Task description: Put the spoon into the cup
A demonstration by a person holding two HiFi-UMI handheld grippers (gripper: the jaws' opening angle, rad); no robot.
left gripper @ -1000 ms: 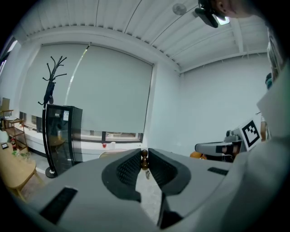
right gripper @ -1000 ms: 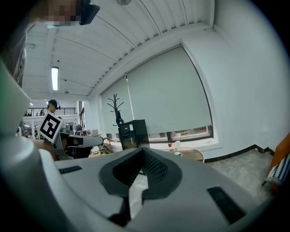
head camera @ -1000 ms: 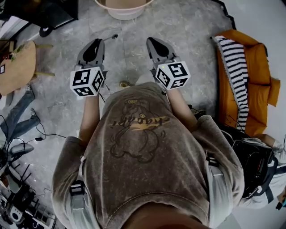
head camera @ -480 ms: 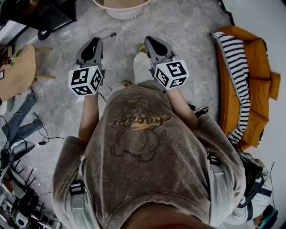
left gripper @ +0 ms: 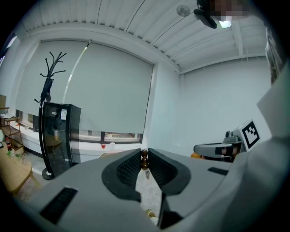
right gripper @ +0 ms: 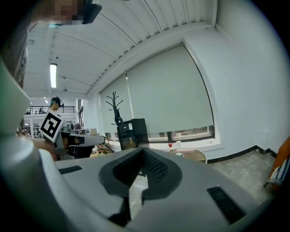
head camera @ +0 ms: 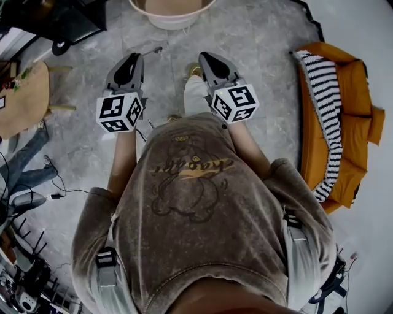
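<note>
The person carries both grippers side by side, pointed ahead over the grey floor. My left gripper [head camera: 136,56] is shut on a thin spoon [head camera: 152,50], whose slim end sticks out past the jaw tips. In the left gripper view its dark knobbed end [left gripper: 144,158] stands pinched between the tips of the left gripper [left gripper: 144,153]. The right gripper [head camera: 204,56] is shut and holds nothing; its tips meet in the right gripper view [right gripper: 142,151]. Ahead stands a round beige table [head camera: 172,13] [right gripper: 192,155] with a small whitish object [right gripper: 180,154] on it, too small to name.
An orange sofa [head camera: 353,116] with a striped cloth [head camera: 322,92] lies to the right. A round wooden table [head camera: 21,92] and floor cables [head camera: 58,184] are on the left. A black cabinet [left gripper: 56,136] and a coat rack [left gripper: 49,81] stand by the window wall. The person's foot [head camera: 195,92] is forward.
The person has stepped forward, one leg swinging out between the grippers. Both grippers have moved with the body toward the round table. Their jaws stand as before.
</note>
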